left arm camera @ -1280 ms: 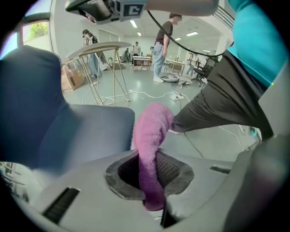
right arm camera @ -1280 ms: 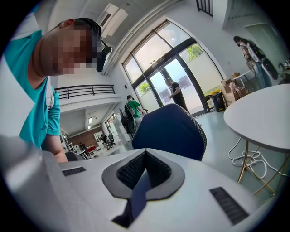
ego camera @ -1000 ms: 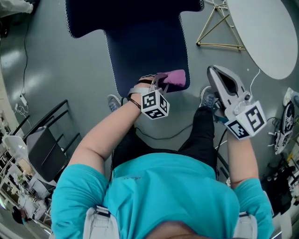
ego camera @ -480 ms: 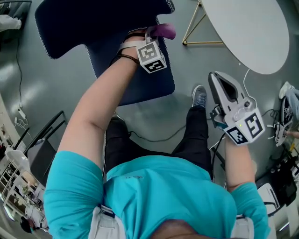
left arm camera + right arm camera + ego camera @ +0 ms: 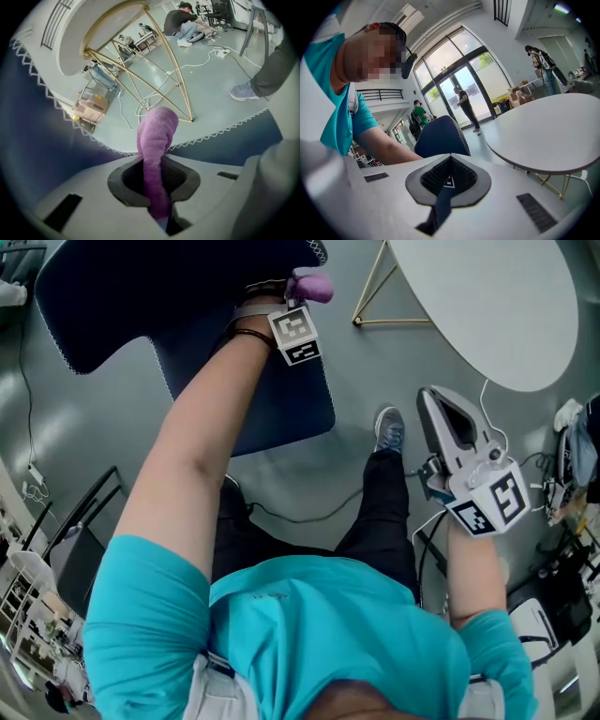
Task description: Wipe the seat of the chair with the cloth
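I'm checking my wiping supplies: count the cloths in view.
1. The purple terry cloth is pinched in the left gripper, at the white-stitched edge of the dark blue upholstered chair. The right gripper holds none. Others may lie out of view.

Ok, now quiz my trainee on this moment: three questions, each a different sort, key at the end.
1. True or false: the right tool grips the cloth.
2. The left tool is A) at the blue chair's edge, B) over the white table, C) beside the shoe.
3. Fill in: the cloth's colour is ____.
Key: 1 false, the left tool is shut on it and the right tool is shut and empty; 2 A; 3 purple.
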Demonstrator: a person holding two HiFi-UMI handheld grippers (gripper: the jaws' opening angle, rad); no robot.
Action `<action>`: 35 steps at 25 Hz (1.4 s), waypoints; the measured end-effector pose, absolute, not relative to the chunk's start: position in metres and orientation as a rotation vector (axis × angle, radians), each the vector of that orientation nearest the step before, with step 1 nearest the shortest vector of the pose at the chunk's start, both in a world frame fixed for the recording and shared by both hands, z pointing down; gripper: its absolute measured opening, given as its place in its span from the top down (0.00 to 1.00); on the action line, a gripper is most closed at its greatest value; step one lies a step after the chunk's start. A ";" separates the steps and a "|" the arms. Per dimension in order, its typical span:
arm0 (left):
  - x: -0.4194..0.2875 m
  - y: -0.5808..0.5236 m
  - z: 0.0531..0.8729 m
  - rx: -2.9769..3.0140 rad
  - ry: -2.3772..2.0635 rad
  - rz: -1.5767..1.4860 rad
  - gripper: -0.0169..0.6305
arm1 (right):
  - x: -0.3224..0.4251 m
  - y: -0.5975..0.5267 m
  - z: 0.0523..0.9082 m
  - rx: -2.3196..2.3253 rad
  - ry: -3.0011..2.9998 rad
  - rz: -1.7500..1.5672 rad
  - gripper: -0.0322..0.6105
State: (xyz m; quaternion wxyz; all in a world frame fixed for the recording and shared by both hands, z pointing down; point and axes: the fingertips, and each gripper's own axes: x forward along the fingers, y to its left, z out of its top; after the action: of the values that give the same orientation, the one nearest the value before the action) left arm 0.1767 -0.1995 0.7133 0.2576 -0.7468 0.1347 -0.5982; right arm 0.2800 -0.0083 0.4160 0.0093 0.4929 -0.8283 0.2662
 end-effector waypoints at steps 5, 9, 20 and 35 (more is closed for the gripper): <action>0.175 -0.198 0.722 -2.029 0.337 -1.597 0.89 | 0.274 -0.014 0.417 1.529 -2.591 0.834 0.96; 0.175 -0.195 0.727 -2.059 0.323 -1.590 0.90 | 0.269 -0.018 0.422 1.521 -2.592 0.842 0.96; 0.184 -0.160 0.729 -2.128 0.296 -1.586 0.90 | 0.261 -0.022 0.418 1.504 -2.611 0.847 0.96; 0.186 -0.110 0.729 -2.214 0.233 -1.564 0.90 | 0.252 -0.021 0.415 1.486 -2.628 0.825 0.96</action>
State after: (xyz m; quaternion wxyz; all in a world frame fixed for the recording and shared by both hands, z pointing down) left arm 0.1865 -0.1097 0.7287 0.2091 -0.7958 0.0837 -0.5622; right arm 0.2517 -0.0213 0.4154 0.0061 0.4749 -0.8396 0.2636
